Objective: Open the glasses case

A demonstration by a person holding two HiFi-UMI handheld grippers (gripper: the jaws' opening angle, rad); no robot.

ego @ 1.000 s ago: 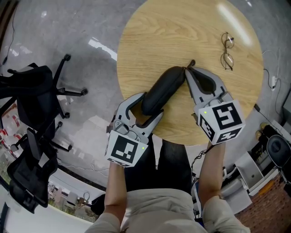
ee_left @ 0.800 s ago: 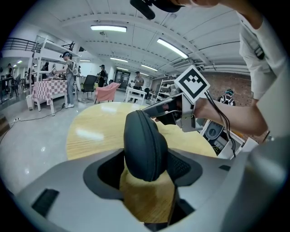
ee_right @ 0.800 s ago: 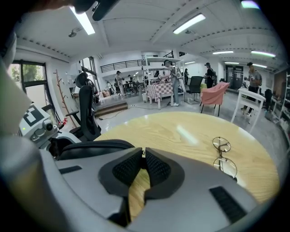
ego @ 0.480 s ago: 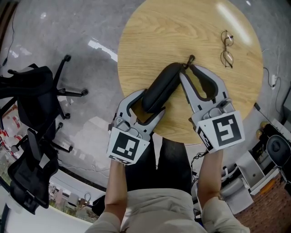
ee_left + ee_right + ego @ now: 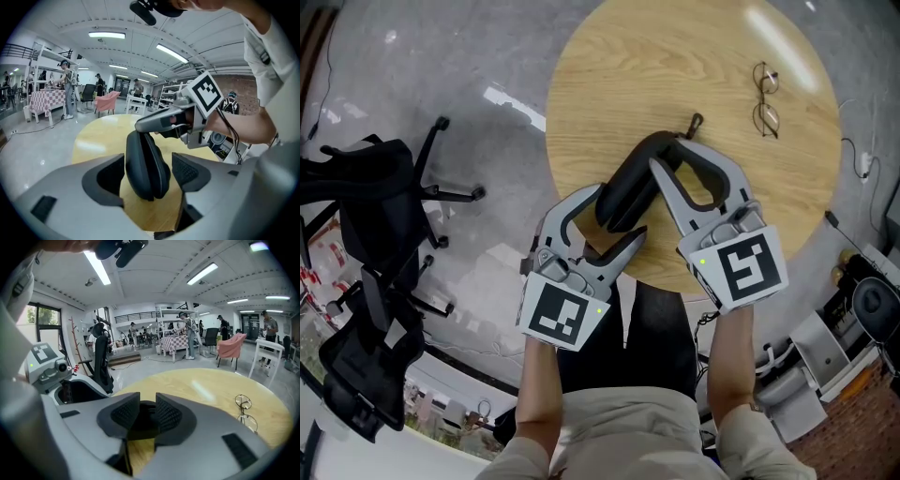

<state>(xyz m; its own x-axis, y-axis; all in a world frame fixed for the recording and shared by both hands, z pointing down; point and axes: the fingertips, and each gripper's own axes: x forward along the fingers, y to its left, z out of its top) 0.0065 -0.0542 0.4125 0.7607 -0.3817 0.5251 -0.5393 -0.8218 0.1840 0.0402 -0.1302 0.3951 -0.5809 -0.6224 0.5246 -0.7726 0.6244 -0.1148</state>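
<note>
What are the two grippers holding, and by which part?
The black glasses case. The right gripper, fingers just opened wider, clasps its far end; the left gripper, fingers just opening, flanks its near end with a slight gap.

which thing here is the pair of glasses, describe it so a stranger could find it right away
Start at the round wooden table. On its right side, toward the edge far from the person, the glasses lie alone on bare wood. They are thin and wire-framed with round lenses, unlike the bulky black glasses case nearer the person.
</note>
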